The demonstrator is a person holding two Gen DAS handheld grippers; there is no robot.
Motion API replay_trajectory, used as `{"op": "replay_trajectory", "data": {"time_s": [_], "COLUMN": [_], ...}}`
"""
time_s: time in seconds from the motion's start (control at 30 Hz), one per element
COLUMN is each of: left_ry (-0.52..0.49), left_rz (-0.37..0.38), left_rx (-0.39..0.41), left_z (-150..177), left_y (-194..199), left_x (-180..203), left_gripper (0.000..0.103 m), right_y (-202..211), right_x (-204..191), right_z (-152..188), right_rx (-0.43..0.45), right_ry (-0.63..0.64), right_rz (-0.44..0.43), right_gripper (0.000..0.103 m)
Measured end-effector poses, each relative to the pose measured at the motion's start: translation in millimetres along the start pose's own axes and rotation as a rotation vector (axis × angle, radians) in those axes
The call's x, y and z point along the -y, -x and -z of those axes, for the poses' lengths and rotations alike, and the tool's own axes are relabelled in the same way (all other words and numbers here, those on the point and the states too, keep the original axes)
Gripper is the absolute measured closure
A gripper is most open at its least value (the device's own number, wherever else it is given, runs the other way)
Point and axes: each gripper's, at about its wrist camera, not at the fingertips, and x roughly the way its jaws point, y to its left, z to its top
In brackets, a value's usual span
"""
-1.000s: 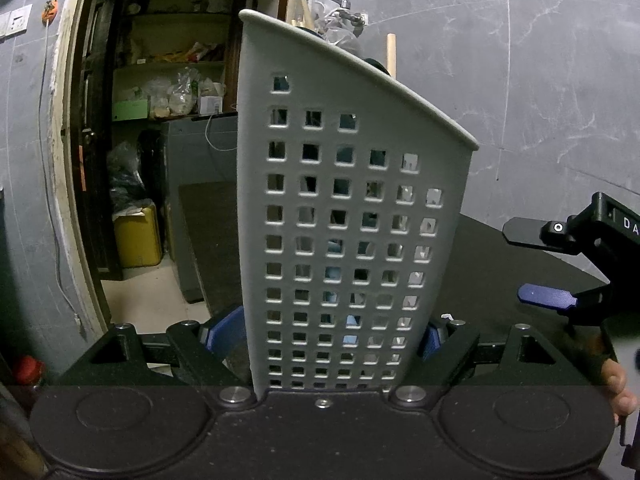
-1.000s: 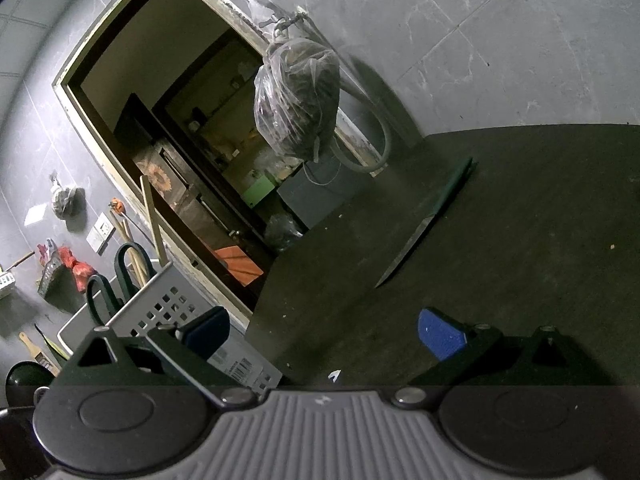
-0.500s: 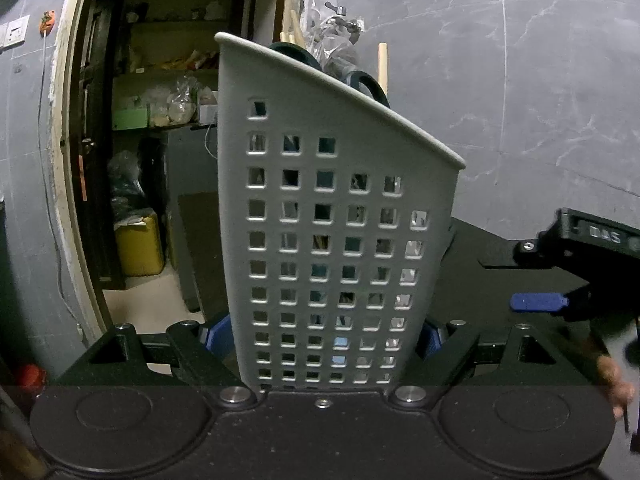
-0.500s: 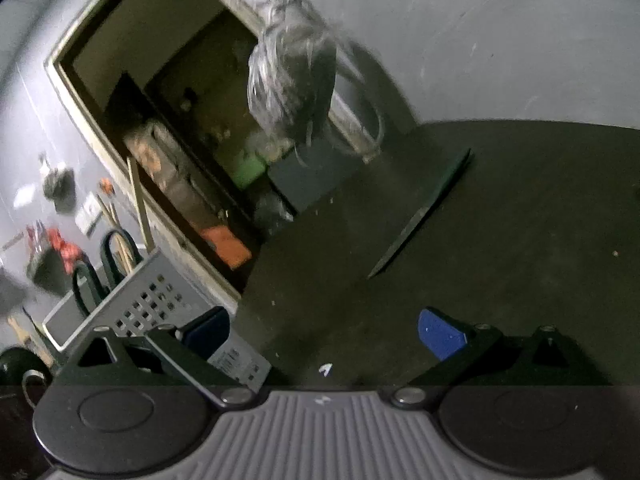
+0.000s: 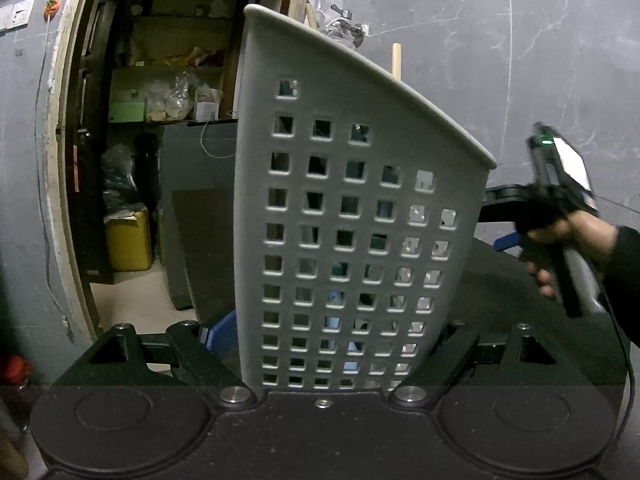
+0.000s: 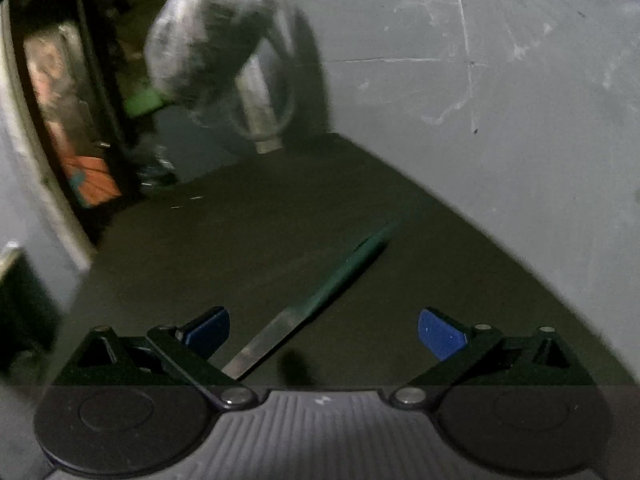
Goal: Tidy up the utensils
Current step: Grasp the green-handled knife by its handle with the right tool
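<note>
A tall grey perforated utensil basket (image 5: 352, 208) fills the left wrist view, and my left gripper (image 5: 332, 336) is shut on its lower part, one blue pad on each side. A wooden stick (image 5: 396, 60) pokes above its rim. A knife (image 6: 344, 276) with a dark green handle lies on the dark table (image 6: 240, 248), its blade pointing toward the camera. My right gripper (image 6: 324, 332) hovers open just above the blade end, with nothing between its fingers. In the left wrist view a hand (image 5: 572, 236) holds the right gripper (image 5: 508, 240) to the right of the basket.
A grey tiled wall (image 6: 500, 120) borders the table at the back and right. A plastic bag (image 6: 212, 40) hangs near the table's far corner. An open doorway shows shelves (image 5: 168, 92) and a yellow canister (image 5: 128, 240) on the floor at left.
My right gripper has swung round and now faces the knife from close by; the basket has left its view. The left gripper and the basket have barely moved.
</note>
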Motion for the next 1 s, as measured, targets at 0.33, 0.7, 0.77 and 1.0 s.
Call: {"op": "replay_trajectory", "data": {"time_s": [0.33,0.7,0.77,1.0], "left_ry": [0.000,-0.006,-0.009,-0.020], "left_rz": [0.003,0.000,0.000,-0.005], "left_rx": [0.000,0.001,0.002,0.006], "left_z": [1,1,1,1], "left_y": [-1,0,0,2], "left_x": [-4,-1,1,5], "left_gripper": [0.017,0.017,0.017,0.017], "right_y": [-45,-54,-53,-36], "right_x": [-13,-14,-11,-8], "right_z": [-24,-24,-23,-9], "right_rx": [-0.081,-0.062,-0.061,-0.058], "right_ry": [0.025,0.071,0.074,0.153], "right_rz": [0.071,0.066,0.049,-0.012], "right_gripper": [0.000,0.059,0.070,0.080]}}
